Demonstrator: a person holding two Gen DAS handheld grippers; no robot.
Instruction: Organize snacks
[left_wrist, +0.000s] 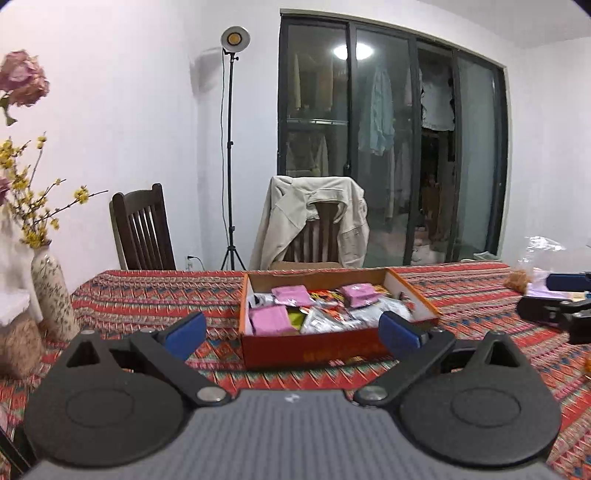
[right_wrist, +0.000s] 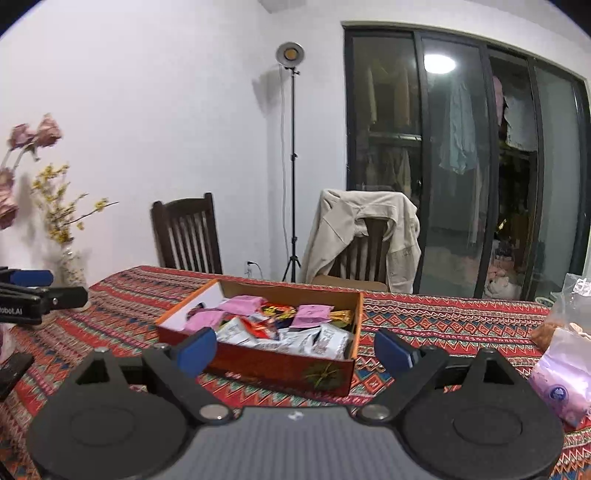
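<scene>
Orange snack box (left_wrist: 317, 350) holds three pink packets (left_wrist: 270, 320); both claws gape.

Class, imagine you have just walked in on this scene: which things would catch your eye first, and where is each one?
An orange cardboard box heaped with pink and silver snack packets sits mid-table on a red patterned tablecloth. Nearest the cameras, the left claw and right claw hang open before it, holding nothing. Behind the table, a beige jacket drapes over a chair.

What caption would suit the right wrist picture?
Open right hand-held gripper hovers before a snack-filled orange box on a patterned tablecloth.
</scene>
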